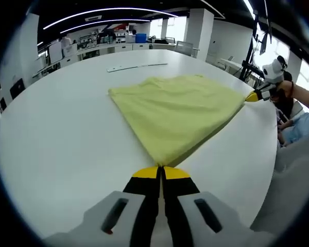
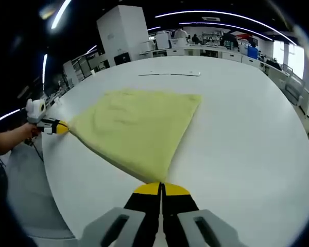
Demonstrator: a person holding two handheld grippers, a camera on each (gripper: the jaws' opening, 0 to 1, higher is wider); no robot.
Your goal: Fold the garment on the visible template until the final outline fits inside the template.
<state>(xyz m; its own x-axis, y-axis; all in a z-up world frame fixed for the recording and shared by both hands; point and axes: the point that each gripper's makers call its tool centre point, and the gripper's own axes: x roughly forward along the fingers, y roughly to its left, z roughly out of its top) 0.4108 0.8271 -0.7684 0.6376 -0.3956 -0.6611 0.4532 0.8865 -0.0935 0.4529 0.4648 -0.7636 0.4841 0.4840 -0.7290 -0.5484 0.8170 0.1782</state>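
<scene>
Left gripper [image 1: 161, 171] has its jaws together, clamped on one corner of the yellow garment [image 1: 180, 110]. Right gripper [image 2: 161, 186] is the same, jaws pinched on another corner. Each one also shows small at the far side of the other's view, held by a hand [image 1: 287, 88] with a bare forearm behind it.

Garment is stretched taut between the two corners and fans out flat over the white table [image 1: 62, 128]. It looks already doubled, with a thick folded edge running between the grippers.

Step in hand, as I read it: mid-fold, both corners gripped and cloth pulled straight, ready to carry over. Next move likely calls for lifting both corners together, keeping tension even, and laying them across to the far edge so the outline shrinks.

Can't make out a template outline under the cloth. A thin pale strip [image 1: 136, 66] lies on the table beyond the garment, well apart from it; could be a marker, can't tell.

Nothing on the table blocks the fold. Background has desks [image 1: 100, 49], white pillars [image 1: 198, 28] and ceiling lights. The garment's gripped edge lies near the table rim, so slipping off is a risk.
</scene>
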